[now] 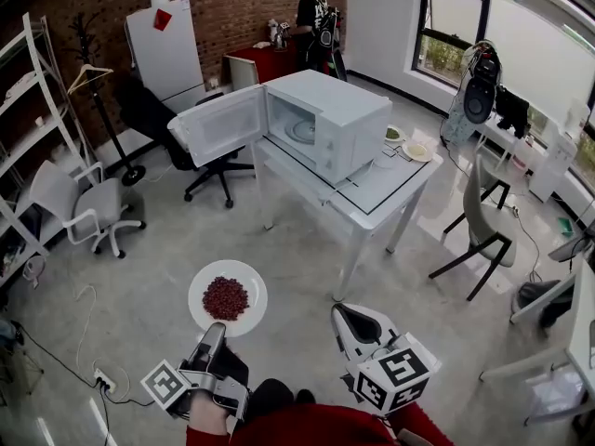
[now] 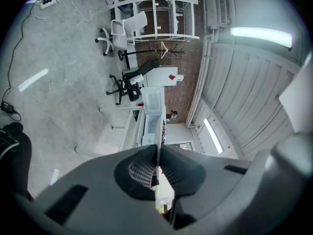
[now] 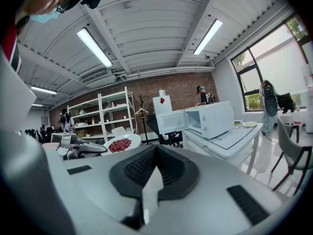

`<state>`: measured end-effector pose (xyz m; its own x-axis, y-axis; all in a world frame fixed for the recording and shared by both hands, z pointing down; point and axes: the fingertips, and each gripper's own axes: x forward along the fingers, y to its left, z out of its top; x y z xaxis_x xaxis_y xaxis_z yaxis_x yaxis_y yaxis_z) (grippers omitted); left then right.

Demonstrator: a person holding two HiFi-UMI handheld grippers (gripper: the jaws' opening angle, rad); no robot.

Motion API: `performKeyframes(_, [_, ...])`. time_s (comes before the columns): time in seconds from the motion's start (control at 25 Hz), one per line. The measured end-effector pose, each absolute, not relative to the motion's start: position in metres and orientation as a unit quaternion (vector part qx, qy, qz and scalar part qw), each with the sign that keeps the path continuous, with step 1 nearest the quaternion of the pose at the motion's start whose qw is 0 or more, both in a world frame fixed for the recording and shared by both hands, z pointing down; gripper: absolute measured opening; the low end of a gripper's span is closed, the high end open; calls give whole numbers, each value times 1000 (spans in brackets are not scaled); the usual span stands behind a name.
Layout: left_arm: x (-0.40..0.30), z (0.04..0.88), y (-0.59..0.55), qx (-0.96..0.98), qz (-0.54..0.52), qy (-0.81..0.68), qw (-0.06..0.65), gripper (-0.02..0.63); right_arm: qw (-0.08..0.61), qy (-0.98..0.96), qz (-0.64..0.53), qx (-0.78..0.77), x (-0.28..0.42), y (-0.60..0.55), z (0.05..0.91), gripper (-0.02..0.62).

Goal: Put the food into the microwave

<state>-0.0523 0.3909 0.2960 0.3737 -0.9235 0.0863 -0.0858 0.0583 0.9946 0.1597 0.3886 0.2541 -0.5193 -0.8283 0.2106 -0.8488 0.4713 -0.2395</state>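
Low in the head view, above the grey floor (image 1: 139, 286), a white plate (image 1: 203, 282) carries a heap of small dark-red food (image 1: 226, 297). The left gripper (image 1: 219, 328) has its jaws clenched on the plate's near rim. Just to its right, the right gripper (image 1: 342, 312) is empty, jaws pressed together. Well ahead, a white microwave (image 1: 344, 119) stands with its door (image 1: 218, 124) swung open on a white table (image 1: 390, 189).

A white plate (image 1: 253, 288) carries dark red food (image 1: 226, 297). The microwave (image 1: 346, 117) is white, on a white surface (image 1: 395, 191) outlined with a thin black line. The left gripper (image 1: 216, 331) and right gripper (image 1: 342, 312) are grey, with black-and-white square markers (image 1: 403, 368). The brick wall (image 1: 232, 7) is red-brown and the floor (image 1: 139, 286) mottled grey.
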Motion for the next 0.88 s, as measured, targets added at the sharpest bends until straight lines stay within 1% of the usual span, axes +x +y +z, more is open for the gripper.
performKeyframes(0.28, [-47,278,350,605,-353,-417,580,22,26,-856,140,496,157,363,240,14])
performKeyframes(0.48, [-40,277,313,610,-345,-399,592,22,30,-850,150,503,153,335,246,14])
performKeyframes(0.88, [-46,292,209,614,-320,-366,622,23,46,-847,167,503,107,235,264,14])
